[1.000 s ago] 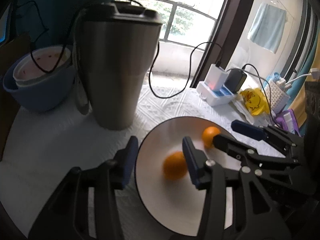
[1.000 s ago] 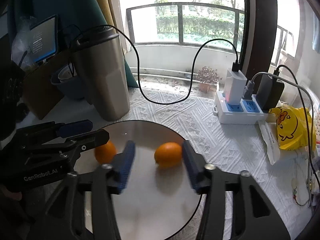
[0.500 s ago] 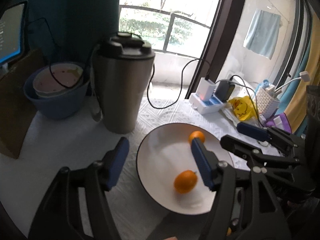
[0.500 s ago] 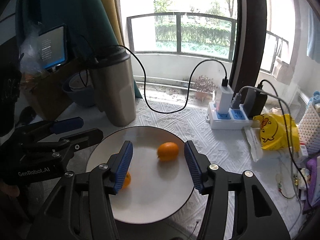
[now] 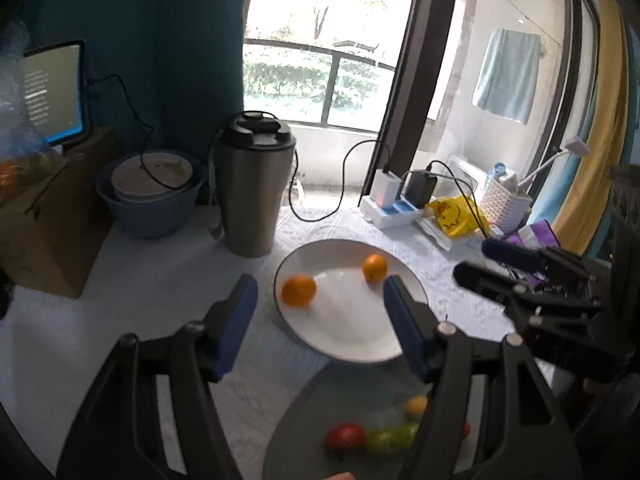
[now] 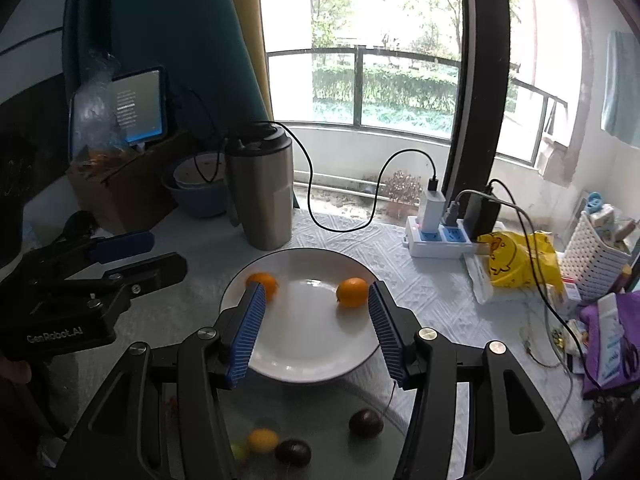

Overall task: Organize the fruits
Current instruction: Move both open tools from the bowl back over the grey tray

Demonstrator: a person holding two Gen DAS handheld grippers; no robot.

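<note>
Mid-frame, two oranges (image 6: 352, 292) sit on the white plate (image 6: 312, 364); your left gripper (image 5: 320, 300) and right gripper (image 6: 316, 300) both spread, empty.

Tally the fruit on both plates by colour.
orange fruits: 2
yellow fruit: 1
green fruit: 1
red fruit: 1
dark fruits: 2
Total: 7 visible; the grey plate is partly hidden.
</note>
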